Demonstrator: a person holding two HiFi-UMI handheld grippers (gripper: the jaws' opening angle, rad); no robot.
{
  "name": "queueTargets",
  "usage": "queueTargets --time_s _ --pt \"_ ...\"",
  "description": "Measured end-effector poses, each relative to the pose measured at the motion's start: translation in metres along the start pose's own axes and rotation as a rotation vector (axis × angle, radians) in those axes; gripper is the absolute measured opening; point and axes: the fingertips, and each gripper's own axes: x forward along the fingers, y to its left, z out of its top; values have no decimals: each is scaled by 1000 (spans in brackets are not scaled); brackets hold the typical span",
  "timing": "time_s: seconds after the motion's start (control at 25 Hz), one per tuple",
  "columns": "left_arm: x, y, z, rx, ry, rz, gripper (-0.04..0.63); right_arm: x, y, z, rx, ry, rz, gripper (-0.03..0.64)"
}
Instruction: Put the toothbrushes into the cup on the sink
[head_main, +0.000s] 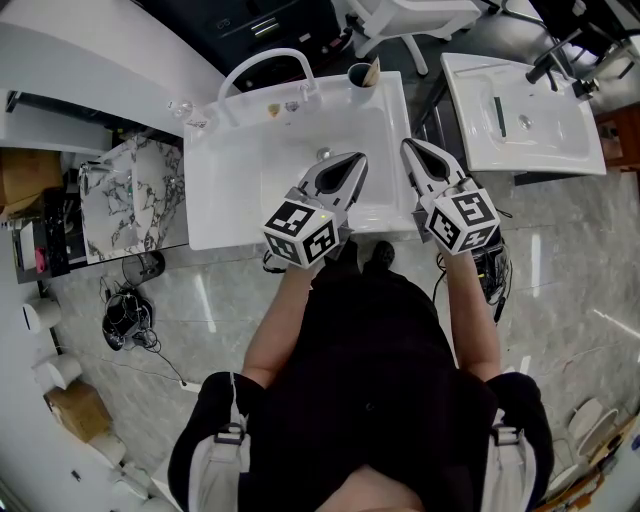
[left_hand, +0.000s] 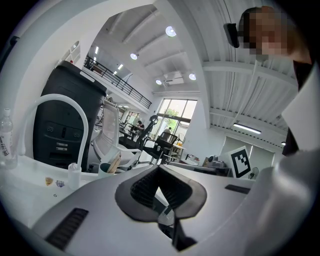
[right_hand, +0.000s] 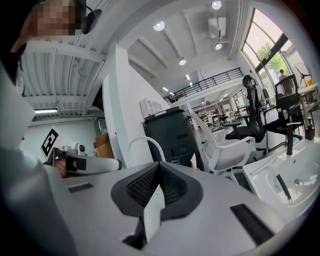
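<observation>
Left gripper (head_main: 352, 160), right gripper (head_main: 412, 148): jaws were pressed together, nothing held. Dark round cup (head_main: 358, 76) stood straight ahead of left gripper, ahead-left of right. Tan toothbrush (head_main: 376, 67) leaned inside it. Dark slim stick (head_main: 500, 115), possibly a toothbrush, lay right of right gripper, long axis pointing away.

left gripper (head_main: 352, 162): held out in front of the body, angled forward and toward the right side
left jaws: shut tip to tip in the left gripper view, nothing between them
left marker cube (head_main: 300, 232): at the rear of the gripper, faces up to the head view
right gripper (head_main: 410, 147): held out in front, angled forward and toward the left side
right jaws: shut tip to tip in the right gripper view, nothing between them
right marker cube (head_main: 462, 220): at the rear, faces up
gripper tips: converge, near each other, apart
left forearm (head_main: 275, 320): bare, reaches forward
right forearm (head_main: 470, 315): bare, reaches forward
hands: hidden under the cubes
torso (head_main: 370, 360): dark top, standing
</observation>
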Motion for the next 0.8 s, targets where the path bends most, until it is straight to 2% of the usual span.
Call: queueTargets --time_s 0.8 --pt "9 3 2 -3 -2 4 8 6 -3 0 -44 24 23 29"
